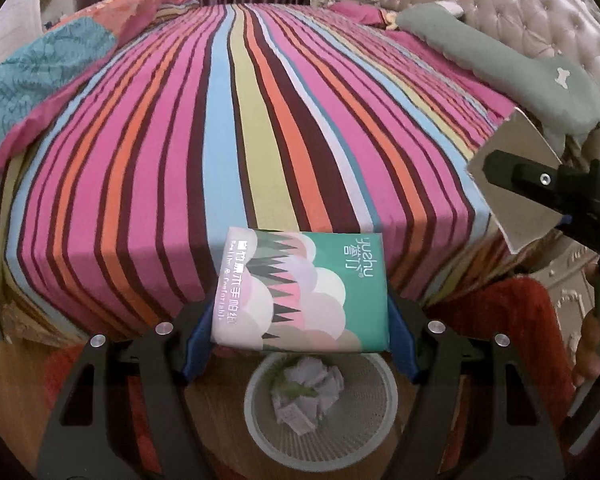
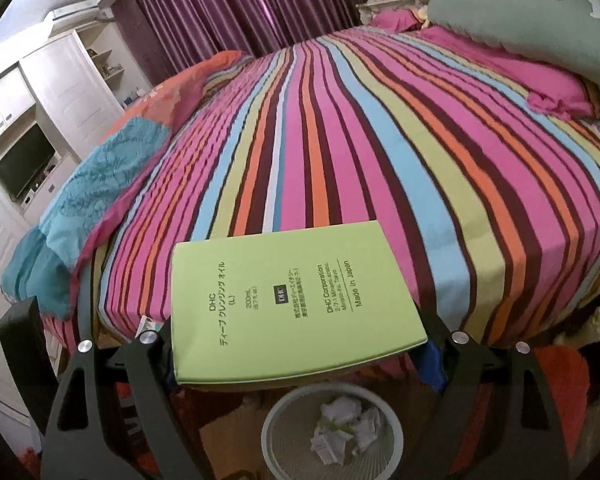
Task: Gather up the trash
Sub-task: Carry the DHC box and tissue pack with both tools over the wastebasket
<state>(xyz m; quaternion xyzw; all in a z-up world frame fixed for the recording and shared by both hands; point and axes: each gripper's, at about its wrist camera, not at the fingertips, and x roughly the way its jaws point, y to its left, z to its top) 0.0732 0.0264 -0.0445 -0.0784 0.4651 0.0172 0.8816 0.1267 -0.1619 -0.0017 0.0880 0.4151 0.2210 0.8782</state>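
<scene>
tissue pack [image 1: 300, 292] clamped between the blue pads [image 1: 198, 344] of the left gripper [image 1: 300, 344], gripped across its width so the printed face stays up and the far end sticks out free. it hangs off the near edge of the striped bed [image 1: 260, 120], with the white mesh bin [image 1: 320, 412] directly below the jaws. crumpled paper [image 1: 306, 396] already lies in the bin.

right gripper [image 2: 300, 356] likewise closed on a flat green carton [image 2: 292, 304], held by its near end, far end cantilevered over the bed edge. the bin [image 2: 332, 436] sits under this one too, wads of paper [image 2: 344, 428] inside.

left view also catches the right gripper [image 1: 500, 168] from the side, its carton [image 1: 516, 180] showing a grey underside, up and to the right of the pack.

judgement: both items are carried over the bin for dropping; a side grip means parting the jaws lets each fall straight. the carton is broad against the bin mouth and could catch the rim if tilted.
</scene>
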